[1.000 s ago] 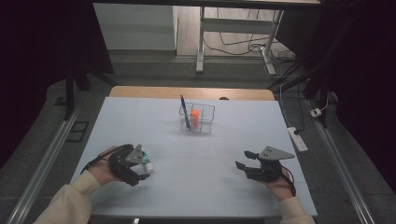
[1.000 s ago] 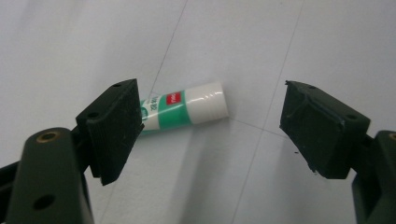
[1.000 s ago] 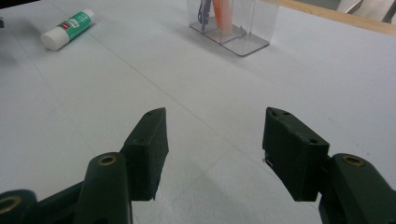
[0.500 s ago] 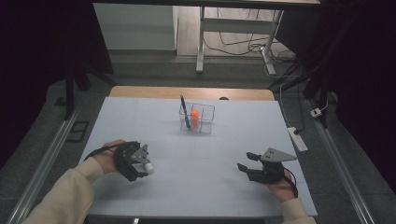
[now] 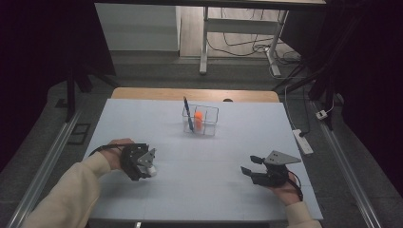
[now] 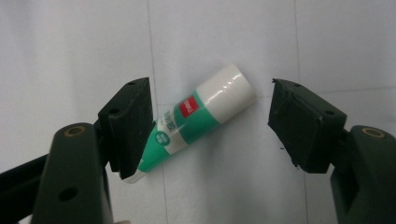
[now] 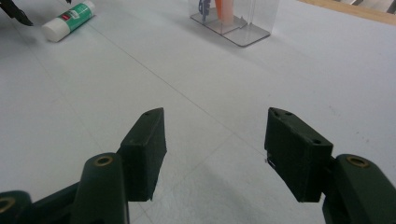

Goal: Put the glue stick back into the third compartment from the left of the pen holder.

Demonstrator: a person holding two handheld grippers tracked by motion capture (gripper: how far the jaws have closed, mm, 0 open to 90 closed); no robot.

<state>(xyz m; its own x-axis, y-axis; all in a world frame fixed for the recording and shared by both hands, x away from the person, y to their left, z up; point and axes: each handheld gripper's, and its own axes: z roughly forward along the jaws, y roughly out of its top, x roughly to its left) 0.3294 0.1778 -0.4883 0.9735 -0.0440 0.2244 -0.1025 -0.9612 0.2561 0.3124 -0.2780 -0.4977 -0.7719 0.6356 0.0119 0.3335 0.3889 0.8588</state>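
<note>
A green and white glue stick [image 6: 201,116] lies flat on the white table, its white cap pointing up and right in the left gripper view. My left gripper [image 6: 210,93] hangs over it, open, one jaw on each side; the left jaw covers the stick's lower end. From above, the left gripper [image 5: 142,164] is at the front left, with the glue stick [image 5: 151,168] beside its tips. My right gripper [image 5: 247,172] rests at the front right, open and empty. The right gripper [image 7: 215,135] looks across bare table toward the glue stick [image 7: 67,19].
A clear divided organizer [image 5: 207,124] stands at the table's middle back with a blue pen [image 5: 187,114] and an orange item [image 5: 198,115] in it. The organizer [image 7: 243,30] is far ahead of the right jaws. A power strip [image 5: 302,141] lies off the right edge.
The left hand has shifted slightly right and turned over the glue stick. The right gripper has hardly moved.
</note>
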